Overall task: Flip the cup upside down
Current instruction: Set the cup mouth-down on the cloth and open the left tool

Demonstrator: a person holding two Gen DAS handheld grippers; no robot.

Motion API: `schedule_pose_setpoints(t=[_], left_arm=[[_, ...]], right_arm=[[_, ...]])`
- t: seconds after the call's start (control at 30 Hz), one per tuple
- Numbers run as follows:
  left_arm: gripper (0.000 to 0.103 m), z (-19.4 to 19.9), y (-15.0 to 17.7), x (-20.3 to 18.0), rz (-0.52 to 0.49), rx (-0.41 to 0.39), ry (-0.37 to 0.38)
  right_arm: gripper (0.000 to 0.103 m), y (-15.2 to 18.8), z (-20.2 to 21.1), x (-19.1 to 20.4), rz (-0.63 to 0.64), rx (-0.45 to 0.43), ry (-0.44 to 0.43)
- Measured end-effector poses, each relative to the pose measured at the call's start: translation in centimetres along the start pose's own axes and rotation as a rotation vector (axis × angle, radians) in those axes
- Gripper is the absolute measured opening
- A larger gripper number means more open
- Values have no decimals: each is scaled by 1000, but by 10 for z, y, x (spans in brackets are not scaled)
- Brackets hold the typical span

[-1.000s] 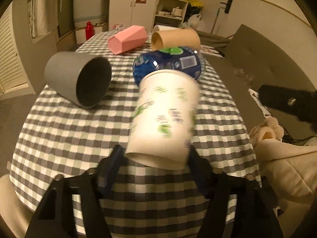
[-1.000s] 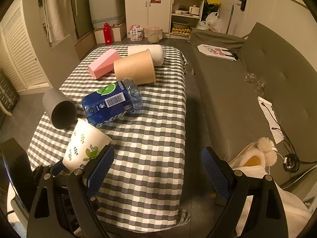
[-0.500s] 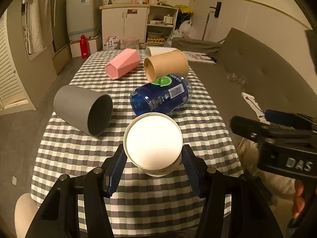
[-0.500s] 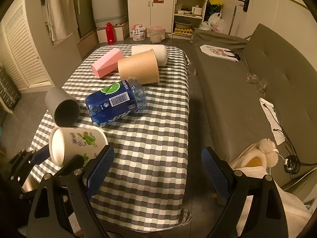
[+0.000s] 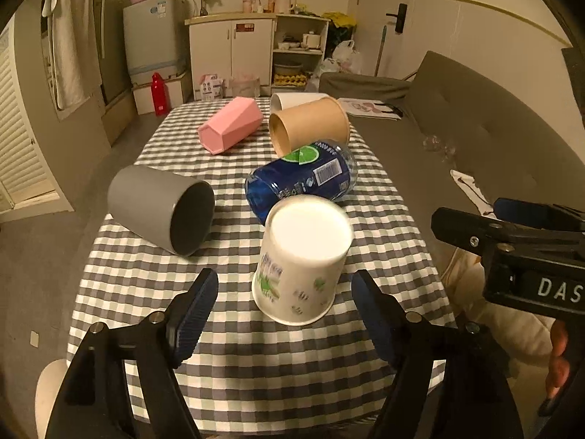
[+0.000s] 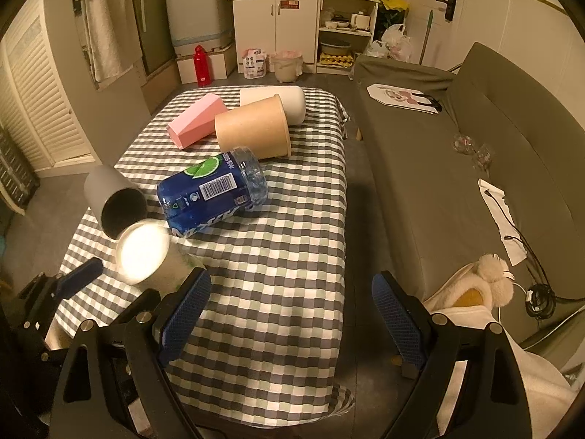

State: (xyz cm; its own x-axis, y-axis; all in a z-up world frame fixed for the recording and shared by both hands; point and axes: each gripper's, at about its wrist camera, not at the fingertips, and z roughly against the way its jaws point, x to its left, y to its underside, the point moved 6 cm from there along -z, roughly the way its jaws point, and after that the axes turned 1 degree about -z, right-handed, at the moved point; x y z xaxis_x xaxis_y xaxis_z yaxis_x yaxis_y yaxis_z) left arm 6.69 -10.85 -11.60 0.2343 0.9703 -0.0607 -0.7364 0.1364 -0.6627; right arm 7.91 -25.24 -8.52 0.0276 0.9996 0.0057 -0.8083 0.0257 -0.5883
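While your left tongs stand wide apart with nothing between them, the white paper cup sits mouth-down on the checked worktop, its flat white base facing up and green printed motifs on its side. Neither blue pad touches the cup; it stands free in the gap, slightly ahead of the fingertips.

Items listed relative to the white paper cup:
- Blue bottle: lying on its side directly behind the cup, green lime mark and barcode label uppermost; whether it touches the cup cannot be told.
- Grey cup: lying on its side to the left, open mouth turned toward the near edge.
- Brown paper cup: on its side, further back, beyond the bottle.
- Pink faceted cup: on its side, back and to the left, beside the brown one.
- White cup: on its side at the far end, behind the brown one.
- Sofa: off the worktop, to the right.

Your right tongs are also spread wide and hold nothing, poised over the near right part of the worktop, to the right of the cup.
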Motion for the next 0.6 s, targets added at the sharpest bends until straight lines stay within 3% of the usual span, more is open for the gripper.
schedule_pose_setpoints(t=[0.37, 0.6], left_arm=[[86, 55, -9, 23, 5, -139, -50], [87, 67, -8, 47, 32, -190, -111]], right_arm=[[90, -5, 36, -1, -10, -111, -28], [90, 2, 49, 15, 23, -159, -50]])
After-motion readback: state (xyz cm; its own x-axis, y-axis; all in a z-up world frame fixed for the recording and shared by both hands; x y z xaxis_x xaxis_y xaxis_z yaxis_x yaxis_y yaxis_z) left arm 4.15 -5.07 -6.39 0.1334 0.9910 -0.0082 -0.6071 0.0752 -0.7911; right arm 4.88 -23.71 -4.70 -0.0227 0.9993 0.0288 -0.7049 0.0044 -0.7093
